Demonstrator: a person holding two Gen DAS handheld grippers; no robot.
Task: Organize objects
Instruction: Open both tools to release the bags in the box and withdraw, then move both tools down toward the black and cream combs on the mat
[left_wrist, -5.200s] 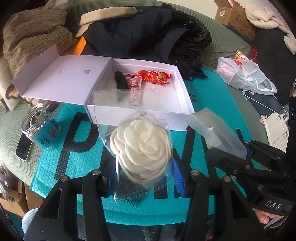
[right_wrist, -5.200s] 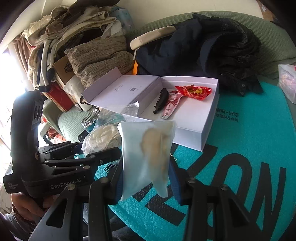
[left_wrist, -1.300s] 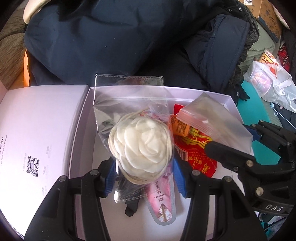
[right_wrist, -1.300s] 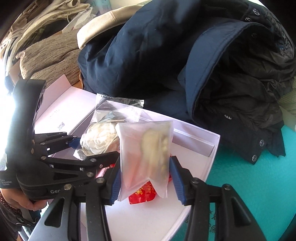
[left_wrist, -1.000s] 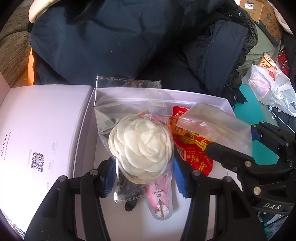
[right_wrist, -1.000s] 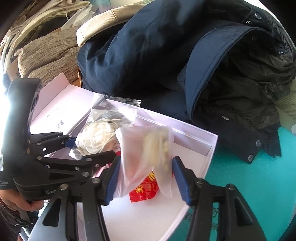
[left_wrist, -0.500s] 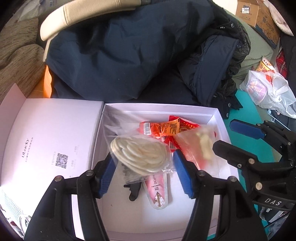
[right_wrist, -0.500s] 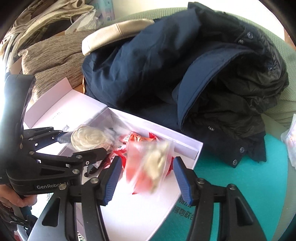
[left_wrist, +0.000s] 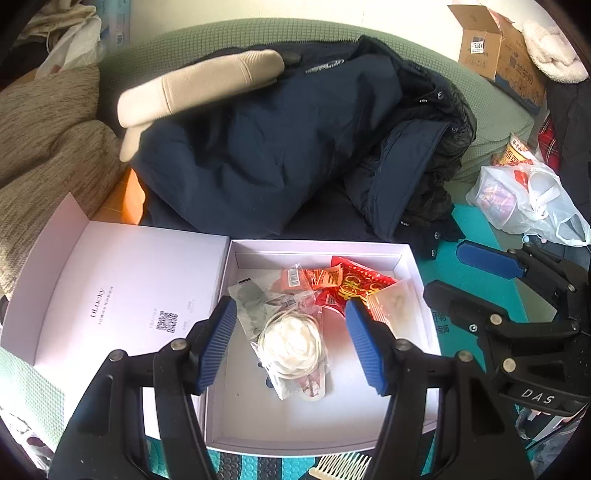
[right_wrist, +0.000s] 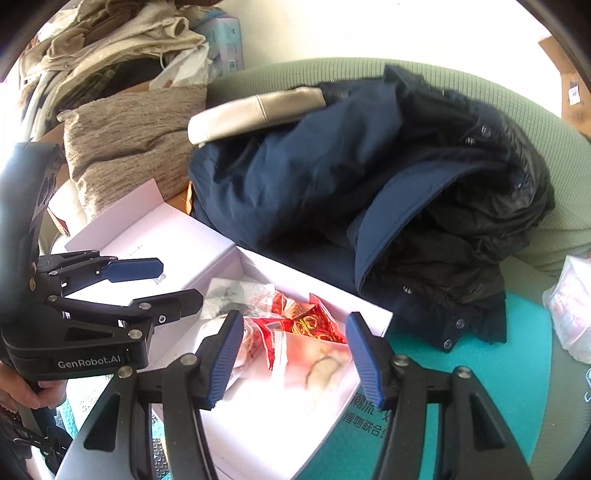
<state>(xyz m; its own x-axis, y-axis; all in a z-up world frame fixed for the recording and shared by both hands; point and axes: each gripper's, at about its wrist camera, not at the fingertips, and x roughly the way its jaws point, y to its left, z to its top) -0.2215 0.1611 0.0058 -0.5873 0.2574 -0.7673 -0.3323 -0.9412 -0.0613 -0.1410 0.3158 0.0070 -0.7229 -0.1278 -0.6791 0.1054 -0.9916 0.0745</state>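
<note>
The white box (left_wrist: 413, 280) now holds both packets that were gripped a second ago: the bagged white flower (left_wrist: 293, 345) lies mid-box, the frosted pouch (left_wrist: 397, 308) at its right wall, seemingly atop the red snack packets (left_wrist: 351, 284). The left tongs (left_wrist: 291, 343) and right tongs (right_wrist: 295, 354) hang wide open, empty, so this placement looks finished.

A lived-in home room: a green sofa (left_wrist: 491, 110) carries a navy coat (left_wrist: 280, 147) and a brown cushion (right_wrist: 133, 147). Clothes (right_wrist: 110, 44) pile behind, cardboard boxes (left_wrist: 495, 48) stand near, and a plastic bag (left_wrist: 528, 199) holds what may be snacks.
</note>
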